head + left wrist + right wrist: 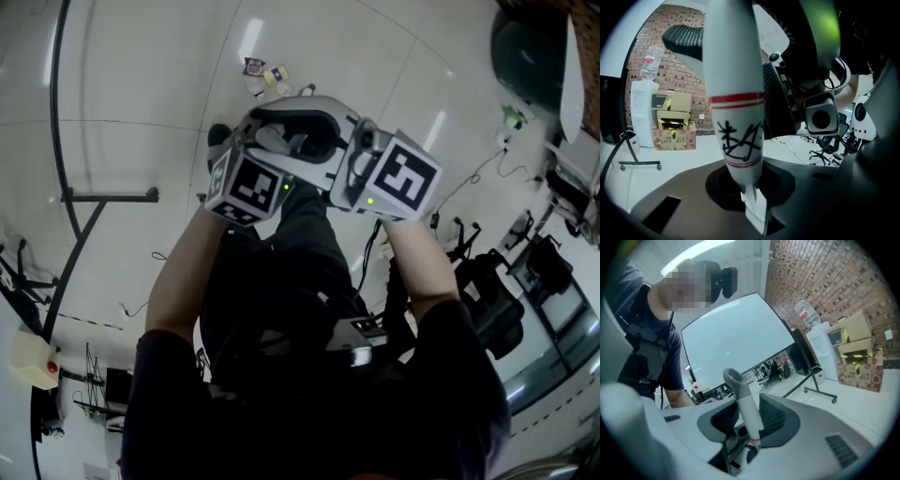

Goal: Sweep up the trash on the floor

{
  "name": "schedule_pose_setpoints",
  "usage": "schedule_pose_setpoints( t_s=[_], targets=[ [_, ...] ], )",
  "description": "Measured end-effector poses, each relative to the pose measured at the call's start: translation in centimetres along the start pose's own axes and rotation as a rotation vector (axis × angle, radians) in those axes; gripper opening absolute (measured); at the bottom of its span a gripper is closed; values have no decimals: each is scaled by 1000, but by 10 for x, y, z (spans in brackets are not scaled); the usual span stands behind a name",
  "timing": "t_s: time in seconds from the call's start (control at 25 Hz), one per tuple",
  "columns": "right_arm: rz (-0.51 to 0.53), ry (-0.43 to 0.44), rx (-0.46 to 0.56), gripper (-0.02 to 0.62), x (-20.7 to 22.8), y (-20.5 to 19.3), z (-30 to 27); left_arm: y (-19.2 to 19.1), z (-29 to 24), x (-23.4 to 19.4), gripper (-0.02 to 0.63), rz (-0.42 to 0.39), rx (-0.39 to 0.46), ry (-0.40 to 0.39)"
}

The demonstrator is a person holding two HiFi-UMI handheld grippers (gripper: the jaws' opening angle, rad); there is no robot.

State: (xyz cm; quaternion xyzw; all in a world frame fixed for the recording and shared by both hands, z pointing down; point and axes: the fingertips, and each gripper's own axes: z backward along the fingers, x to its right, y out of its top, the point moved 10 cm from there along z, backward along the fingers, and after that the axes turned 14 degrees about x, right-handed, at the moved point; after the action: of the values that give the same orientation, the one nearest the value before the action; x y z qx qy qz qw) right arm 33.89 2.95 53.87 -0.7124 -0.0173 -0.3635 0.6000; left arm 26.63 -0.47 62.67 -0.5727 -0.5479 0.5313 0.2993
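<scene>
Left gripper [753, 212] clamps a red-banded white pole [736, 93]. The right gripper [751, 446] clamps a grey-tipped white handle [746, 409]. Small trash [264, 75] litters the pale floor [141, 94].

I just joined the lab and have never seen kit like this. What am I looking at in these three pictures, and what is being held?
There is no robot here. A person holds a two-jaw gripper in each hand. The head view comes from a camera on the person's head. It looks down at the pale floor, where a little pile of trash lies ahead. The patterned cubes are parts of the grippers. The other two pictures come from cameras that ride on the grippers and look along their jaws. The left gripper is shut on a white handle with red bands and a black scribble. The right gripper is shut on a white handle with a grey loop end. What is at the lower ends of the handles does not show.
</scene>
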Motion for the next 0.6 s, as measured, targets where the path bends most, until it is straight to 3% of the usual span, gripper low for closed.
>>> schedule_pose_setpoints(
  t_s=[0.36, 0.6],
  targets=[
    [21, -21, 55, 150, -2, 0, -28, 1, 20, -18, 29, -33, 7, 45],
    [19, -54, 76, 150, -1, 6, -30, 7, 21, -23, 29, -56, 3, 22]
  ],
)
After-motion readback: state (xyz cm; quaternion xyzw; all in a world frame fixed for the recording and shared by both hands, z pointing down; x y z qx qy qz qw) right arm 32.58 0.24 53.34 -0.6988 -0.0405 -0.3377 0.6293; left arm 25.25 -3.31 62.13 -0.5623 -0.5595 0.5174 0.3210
